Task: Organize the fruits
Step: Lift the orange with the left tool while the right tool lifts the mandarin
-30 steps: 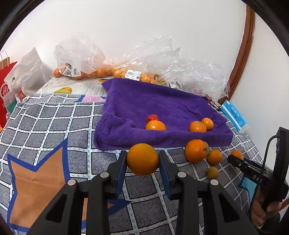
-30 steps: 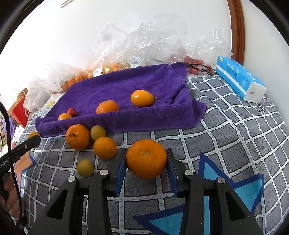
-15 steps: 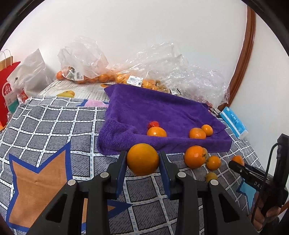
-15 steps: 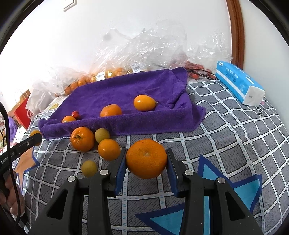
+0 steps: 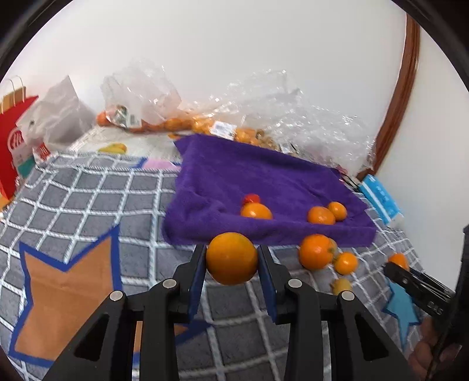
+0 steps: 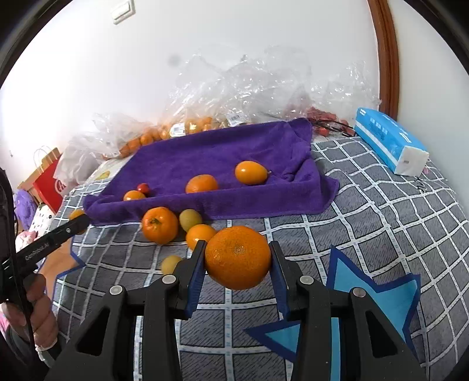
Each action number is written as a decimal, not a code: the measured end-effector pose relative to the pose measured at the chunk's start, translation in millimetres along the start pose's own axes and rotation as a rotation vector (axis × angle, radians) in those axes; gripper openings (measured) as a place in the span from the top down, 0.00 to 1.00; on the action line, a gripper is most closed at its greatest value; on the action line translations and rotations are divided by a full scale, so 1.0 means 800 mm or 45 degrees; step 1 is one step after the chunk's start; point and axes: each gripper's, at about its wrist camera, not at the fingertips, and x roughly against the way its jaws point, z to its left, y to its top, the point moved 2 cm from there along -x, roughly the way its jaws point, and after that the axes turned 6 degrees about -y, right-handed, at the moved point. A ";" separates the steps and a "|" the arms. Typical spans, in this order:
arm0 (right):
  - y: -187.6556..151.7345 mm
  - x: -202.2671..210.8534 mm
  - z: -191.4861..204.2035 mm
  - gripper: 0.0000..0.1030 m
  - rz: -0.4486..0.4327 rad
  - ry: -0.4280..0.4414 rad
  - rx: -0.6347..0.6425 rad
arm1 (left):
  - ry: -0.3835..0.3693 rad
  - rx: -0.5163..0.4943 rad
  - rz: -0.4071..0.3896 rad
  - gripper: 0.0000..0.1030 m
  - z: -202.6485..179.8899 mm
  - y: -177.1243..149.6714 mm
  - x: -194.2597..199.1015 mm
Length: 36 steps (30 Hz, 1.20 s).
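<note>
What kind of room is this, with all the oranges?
Probably a bedroom at home: the fruit sits on a soft grey checked quilt, beside a brown wooden door frame, a white wall light switch, and a blue tissue pack.

Setting: home bedroom | quilted grey checked bedspread [image 6: 381, 211] | wooden door frame [image 6: 387, 52] | shopping bags [image 5: 17, 140] | tissue pack [image 6: 390, 140]

Even, bright, diffuse daylight fills both views; the white wall [image 5: 263, 44] is nearly overexposed. Shadows are soft and faint. Glare glints on the crumpled plastic bags [image 6: 249, 88] beyond the jaws. Fisheye distortion bends the door frame [image 5: 398, 96] and darkens the corners. Far objects appear slightly blurred in the left view.
</note>
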 end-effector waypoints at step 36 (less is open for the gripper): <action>-0.001 0.057 0.021 0.60 -0.027 0.020 -0.005 | 0.013 0.034 0.005 0.68 -0.042 0.015 0.083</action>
